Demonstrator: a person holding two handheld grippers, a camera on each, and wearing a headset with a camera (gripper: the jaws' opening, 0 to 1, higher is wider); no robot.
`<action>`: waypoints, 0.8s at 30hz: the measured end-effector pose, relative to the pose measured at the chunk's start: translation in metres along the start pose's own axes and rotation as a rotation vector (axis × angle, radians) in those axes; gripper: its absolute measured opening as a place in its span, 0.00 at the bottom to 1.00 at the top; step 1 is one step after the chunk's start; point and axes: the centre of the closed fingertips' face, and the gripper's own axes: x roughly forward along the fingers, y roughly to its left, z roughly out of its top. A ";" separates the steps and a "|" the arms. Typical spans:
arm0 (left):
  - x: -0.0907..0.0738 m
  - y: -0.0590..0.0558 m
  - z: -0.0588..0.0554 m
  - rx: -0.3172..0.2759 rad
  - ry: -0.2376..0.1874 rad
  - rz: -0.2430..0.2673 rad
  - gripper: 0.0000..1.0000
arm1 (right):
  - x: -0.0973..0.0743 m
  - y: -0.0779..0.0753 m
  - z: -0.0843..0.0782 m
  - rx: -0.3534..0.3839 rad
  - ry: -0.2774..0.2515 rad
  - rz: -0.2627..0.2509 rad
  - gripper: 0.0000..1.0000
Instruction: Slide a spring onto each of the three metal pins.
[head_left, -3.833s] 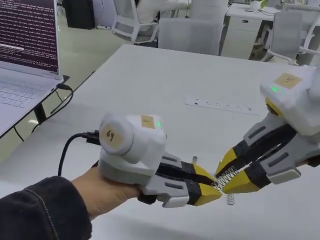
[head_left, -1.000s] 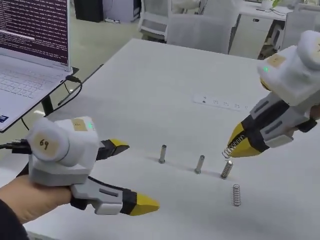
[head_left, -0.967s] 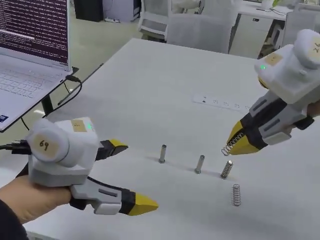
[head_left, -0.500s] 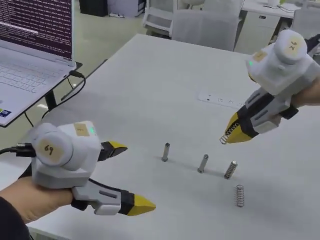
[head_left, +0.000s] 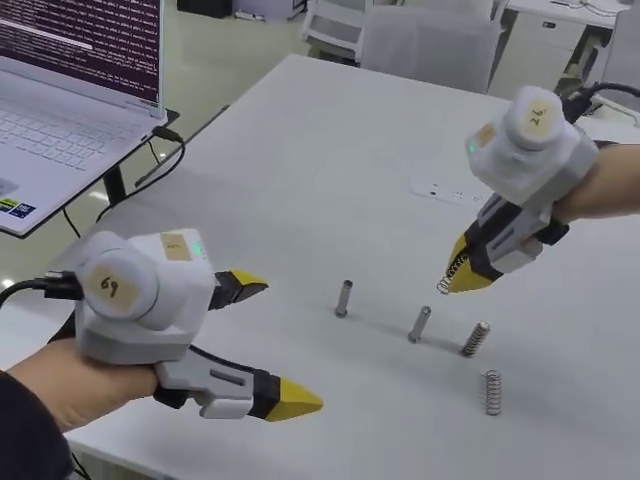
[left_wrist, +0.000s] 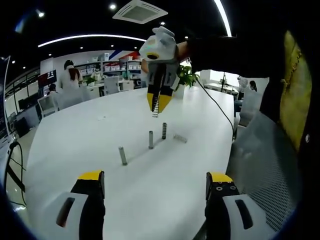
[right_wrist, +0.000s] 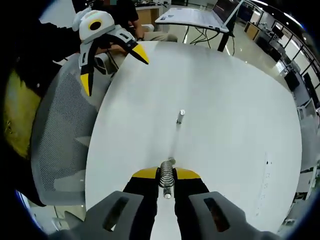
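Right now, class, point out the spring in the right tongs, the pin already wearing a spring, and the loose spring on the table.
held spring (right_wrist: 165, 175): right gripper view, middle coils.
spring-covered pin (head_left: 475, 339): head view, coils at mid-height.
loose spring (head_left: 492, 392): head view, middle coils.

White left gripper (head_left: 288, 345) marked 69, right gripper (head_left: 452, 283) perhaps 24; both yellow-tipped, green-lit. Black cable (head_left: 22, 289), dark sleeve (head_left: 22, 435).

Round label (head_left: 112, 285) on left gripper (head_left: 283, 343) reads "69"; laptop (head_left: 70, 100) text unreadable
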 end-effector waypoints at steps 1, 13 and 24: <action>0.000 0.000 -0.001 -0.001 0.002 -0.002 0.80 | 0.003 0.000 -0.001 0.001 0.008 0.008 0.08; 0.003 -0.001 -0.002 -0.011 0.001 -0.009 0.79 | 0.026 -0.005 -0.002 0.009 0.047 0.055 0.08; 0.004 0.002 -0.005 -0.021 0.003 -0.006 0.78 | 0.036 -0.011 -0.008 0.025 0.063 0.073 0.08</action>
